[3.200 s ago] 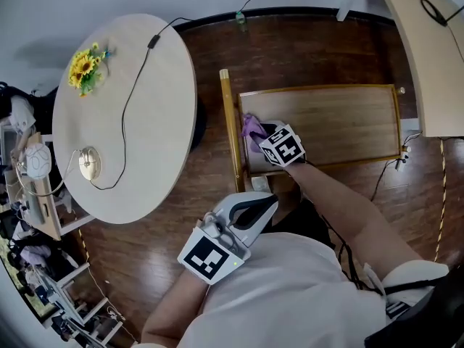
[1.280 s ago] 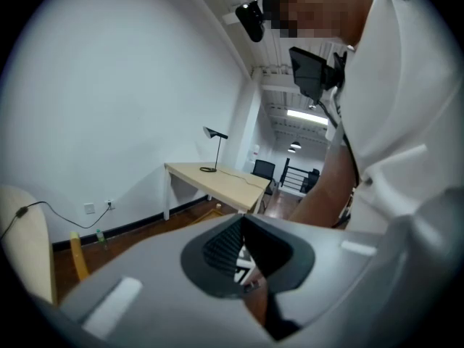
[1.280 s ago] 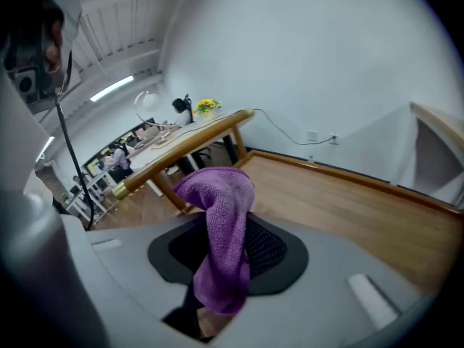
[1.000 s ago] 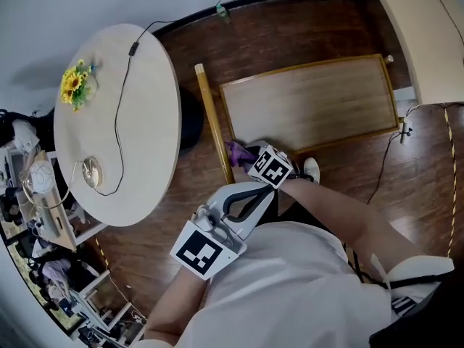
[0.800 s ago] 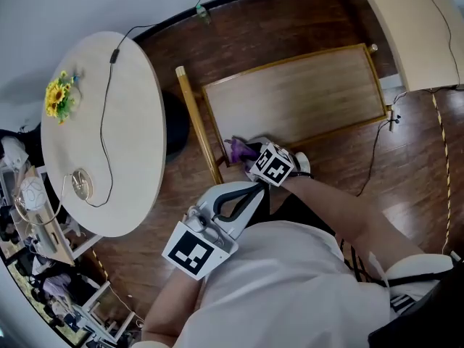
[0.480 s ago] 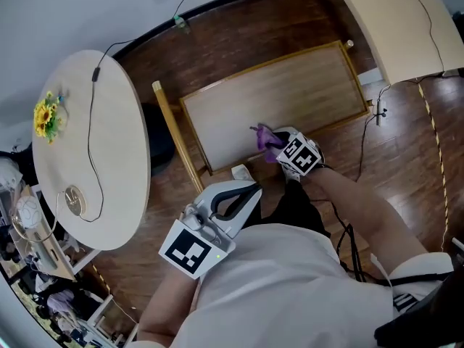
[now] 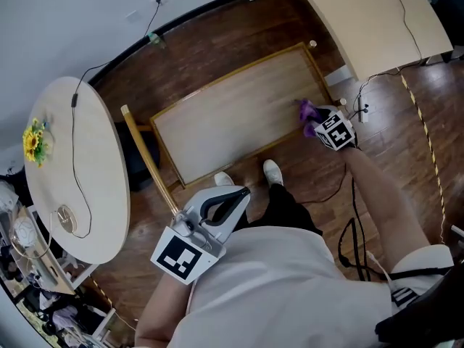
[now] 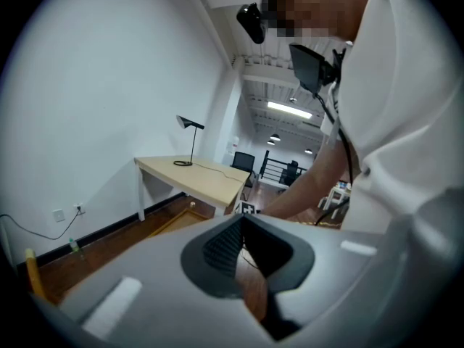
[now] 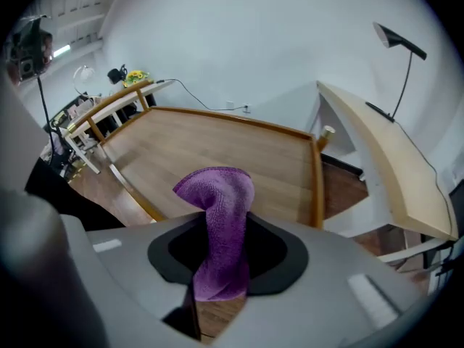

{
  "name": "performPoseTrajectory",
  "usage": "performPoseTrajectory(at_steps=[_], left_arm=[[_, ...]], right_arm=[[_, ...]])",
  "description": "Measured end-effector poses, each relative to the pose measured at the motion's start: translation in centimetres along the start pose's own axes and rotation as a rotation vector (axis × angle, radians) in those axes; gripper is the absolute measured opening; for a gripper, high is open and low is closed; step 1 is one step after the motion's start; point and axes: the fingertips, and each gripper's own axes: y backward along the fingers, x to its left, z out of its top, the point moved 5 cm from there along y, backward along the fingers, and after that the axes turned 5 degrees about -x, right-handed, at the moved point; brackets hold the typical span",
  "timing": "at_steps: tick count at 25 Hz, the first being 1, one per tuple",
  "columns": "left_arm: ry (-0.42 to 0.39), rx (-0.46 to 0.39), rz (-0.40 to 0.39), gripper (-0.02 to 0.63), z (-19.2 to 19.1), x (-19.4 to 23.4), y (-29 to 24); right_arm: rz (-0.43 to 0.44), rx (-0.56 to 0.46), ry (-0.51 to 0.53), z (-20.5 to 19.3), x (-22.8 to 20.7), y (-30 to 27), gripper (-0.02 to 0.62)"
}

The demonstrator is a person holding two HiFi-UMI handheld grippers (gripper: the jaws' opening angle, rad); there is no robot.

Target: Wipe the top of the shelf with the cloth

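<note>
While clenched on nubby cloth, right claw by wooden shelf; left claw clenched.

The person wears a white short-sleeved T-shirt, a black lower garment and white shoes. The left gripper and the right gripper each have a smooth light-grey moulded plastic body with a dark oval recess around two black jaw pads, which are ribbed on the left unit. Each gripper carries a cube faced with black-and-white square markers at its rear end: the left marker cube and the right marker cube
</note>
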Motion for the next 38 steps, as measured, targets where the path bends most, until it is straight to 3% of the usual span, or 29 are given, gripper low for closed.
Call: performPoseTrajectory(at_steps=[6,11,20,24,31,35,38], left_arm=[[0.000,-0.003,0.022,0.021,0.7,-1.4,-2.3],[0.000,-0.016,0.054,0.021,0.6,-3.3,-4.1],[-0.011,-0.045,0.141,0.021,0.1,-7.2,-3.7],[-0.026,-0.059,0.153,0.021,-0.6,-8.7,-0.8],[-0.078,-0.114,0.133,0.021,-2.9,-14.9,5.0],[-0.082,-0.144,0.123,0.021,-5.2,-19.1,9.1],[-0.061,-0.155,0.119,0.021,-7.3,-21.3,11.2]], right_arm=[[-0.107,0.051,0.043,-2.3,-6.2,2.7,0.126],[-0.085,0.041,0.089,-2.7,-5.8,3.2,0.126],[-0.074,-0.089,0.003,-2.8,-5.9,4.9,0.126],[-0.085,-0.215,-0.071,-1.3,-2.9,9.8,0.126],[-0.125,-0.477,-0.154,-2.9,4.2,22.1,0.127],[-0.154,-0.601,-0.256,-5.5,9.9,30.1,0.126],[-0.168,-0.638,-0.305,-8.2,13.5,35.2,0.127]])
